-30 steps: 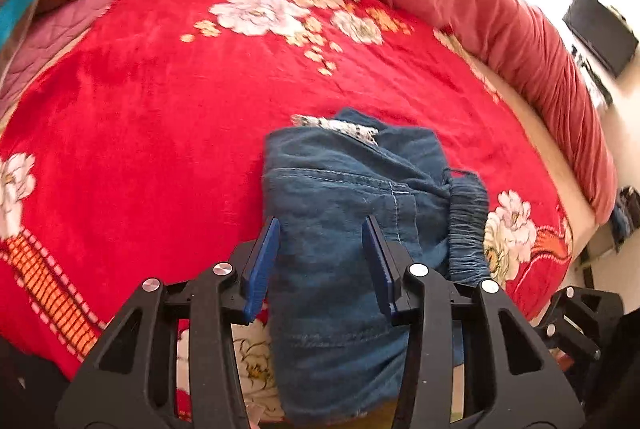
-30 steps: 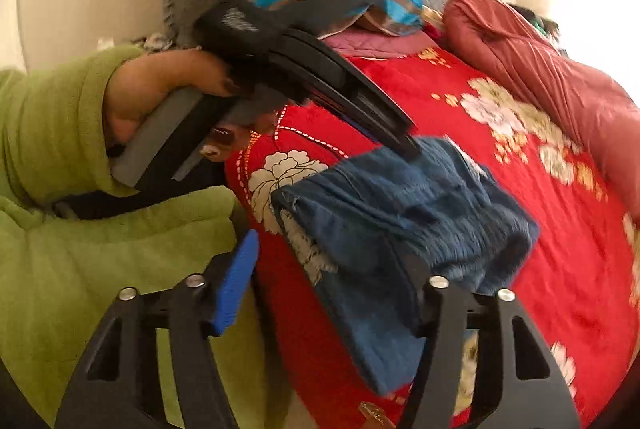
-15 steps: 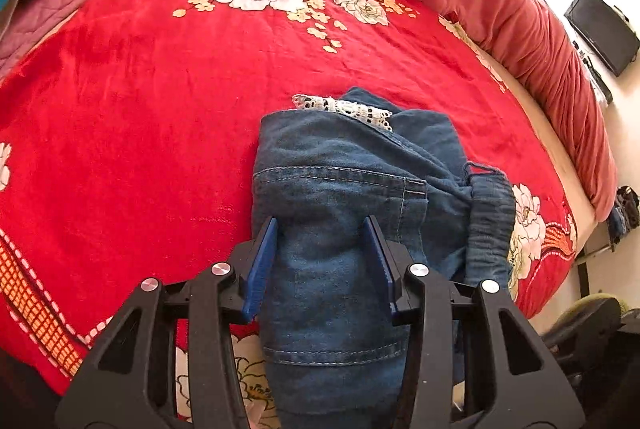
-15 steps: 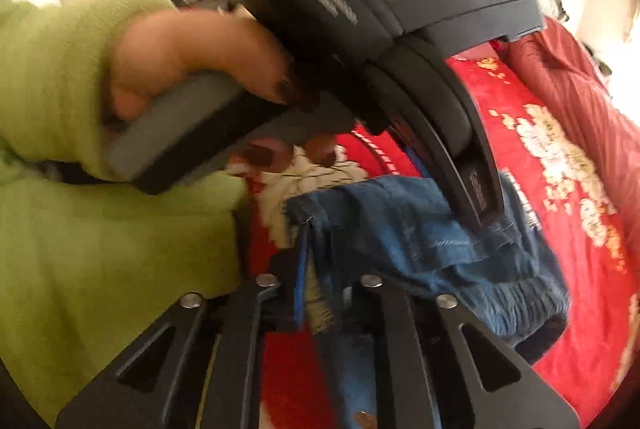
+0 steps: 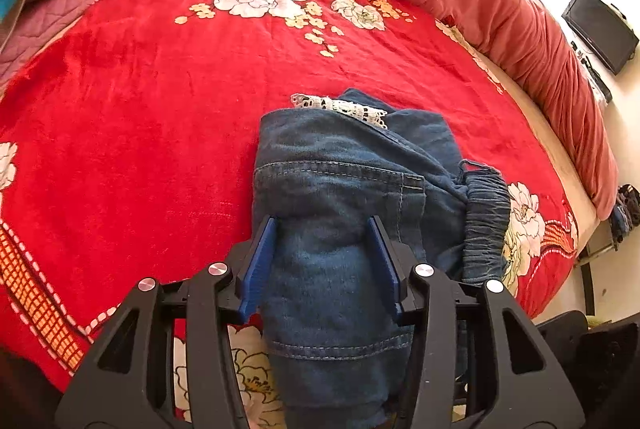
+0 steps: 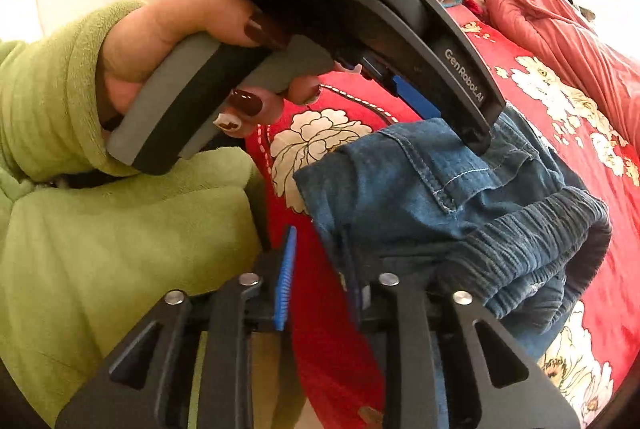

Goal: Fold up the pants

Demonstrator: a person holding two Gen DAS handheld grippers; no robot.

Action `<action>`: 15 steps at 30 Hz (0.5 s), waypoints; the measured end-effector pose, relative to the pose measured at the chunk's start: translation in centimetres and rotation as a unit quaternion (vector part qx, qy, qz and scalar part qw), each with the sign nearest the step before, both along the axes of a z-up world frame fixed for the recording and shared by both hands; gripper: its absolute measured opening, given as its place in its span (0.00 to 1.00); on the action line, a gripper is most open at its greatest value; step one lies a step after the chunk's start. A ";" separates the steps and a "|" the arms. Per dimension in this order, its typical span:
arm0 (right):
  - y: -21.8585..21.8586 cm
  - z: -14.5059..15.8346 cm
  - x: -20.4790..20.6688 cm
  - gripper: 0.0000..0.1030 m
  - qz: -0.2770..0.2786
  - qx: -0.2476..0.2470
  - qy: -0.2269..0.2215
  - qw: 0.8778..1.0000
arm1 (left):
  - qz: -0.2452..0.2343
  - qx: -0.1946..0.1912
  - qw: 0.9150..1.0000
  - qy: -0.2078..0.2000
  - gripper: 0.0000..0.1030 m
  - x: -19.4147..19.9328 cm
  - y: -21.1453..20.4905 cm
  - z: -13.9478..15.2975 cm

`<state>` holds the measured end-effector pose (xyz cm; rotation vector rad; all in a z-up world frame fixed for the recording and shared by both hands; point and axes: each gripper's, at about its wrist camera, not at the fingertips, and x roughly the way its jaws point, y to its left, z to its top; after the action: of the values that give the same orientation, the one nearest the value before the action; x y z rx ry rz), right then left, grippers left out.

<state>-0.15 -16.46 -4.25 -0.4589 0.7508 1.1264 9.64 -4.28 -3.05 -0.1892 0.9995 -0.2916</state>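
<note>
1. Although already folded into a compact bundle, the pants [image 5: 340,189] lay near the front edge of the red blanket [image 5: 140,109], with the waistband bunched.
2. Left gripper [image 5: 320,223] clamped the bundle.
3. Right gripper [image 6: 320,233], its jaws just opening, held nothing; the denim hung beside one finger.
4. Judged nearly finished; release and tidying remained.
</note>
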 end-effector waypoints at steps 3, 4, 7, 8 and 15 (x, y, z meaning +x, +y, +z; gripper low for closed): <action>0.4 0.6 -0.5 0.31 -0.002 0.004 0.001 1.000 | -0.001 0.001 1.000 -0.001 0.41 -0.3 0.0 0.1; 0.5 0.8 -0.6 0.32 -0.002 0.006 0.000 1.000 | -0.001 0.001 1.000 -0.002 0.42 -0.4 0.0 0.2; 0.2 1.4 -1.2 0.34 -0.004 0.011 -0.002 1.000 | 0.000 0.000 1.000 -0.004 0.42 -0.6 0.0 0.4; 0.0 1.7 -1.3 0.34 -0.005 0.014 -0.002 1.000 | 0.000 -0.001 1.000 -0.004 0.42 -0.7 0.0 0.4; -1.4 3.6 -2.2 0.44 -0.012 0.029 -0.015 0.999 | 0.005 -0.003 1.000 -0.013 0.47 -1.3 0.1 1.2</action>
<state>-2.33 -17.82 -0.63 -0.4156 0.6942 1.1147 8.33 -4.19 -1.86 -0.1946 0.9720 -0.2875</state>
